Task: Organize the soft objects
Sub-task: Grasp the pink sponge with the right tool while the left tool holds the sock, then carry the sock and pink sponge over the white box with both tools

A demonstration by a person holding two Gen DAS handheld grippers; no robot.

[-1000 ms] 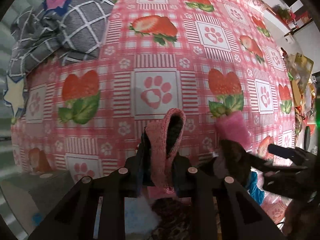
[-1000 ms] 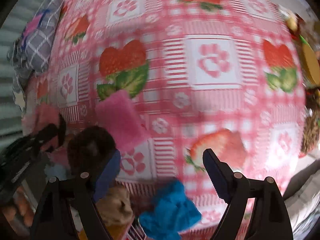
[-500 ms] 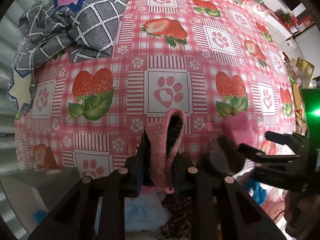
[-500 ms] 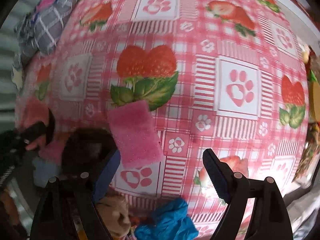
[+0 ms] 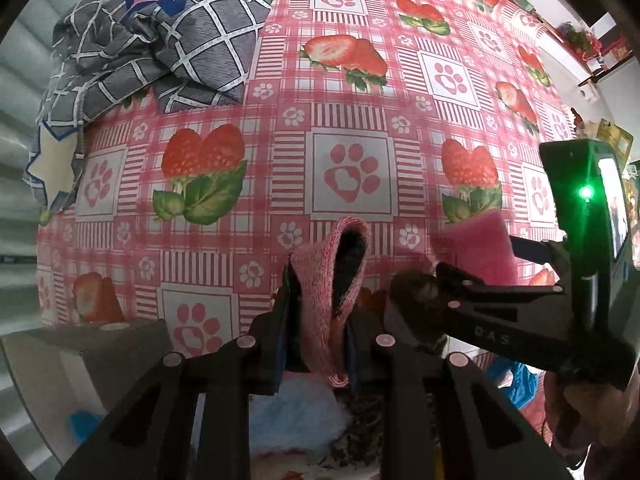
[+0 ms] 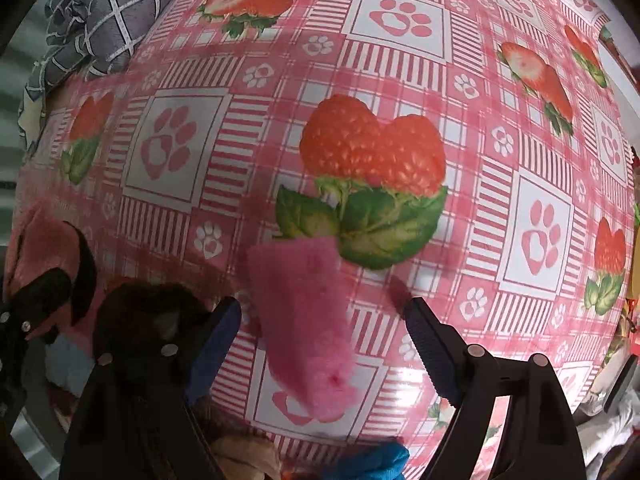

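Note:
My left gripper (image 5: 320,280) points down and is shut on a pink knitted sock (image 5: 332,276) with a dark lining, held above the tablecloth. A pink sponge (image 6: 304,320) lies flat on the strawberry-print tablecloth (image 6: 400,60). My right gripper (image 6: 322,320) hangs open over it, one finger on each side, and the pads do not touch it. A dark fuzzy item (image 6: 148,312) sits just left of the right gripper's left finger. In the left wrist view the right gripper (image 5: 476,258) is at the right, with the sponge (image 5: 476,240) under it.
A grey checked blanket (image 5: 160,40) is bunched at the far left corner. A light blue fluffy item (image 5: 292,412), a blue cloth (image 6: 372,460) and a tan soft item (image 6: 248,456) lie near the front edge. A grey box (image 5: 80,352) stands at the lower left.
My right gripper has slid across the cloth and rolled, so the pink sponge now lies between its open fingers instead of left of them. The left gripper keeps its hold on the sock.

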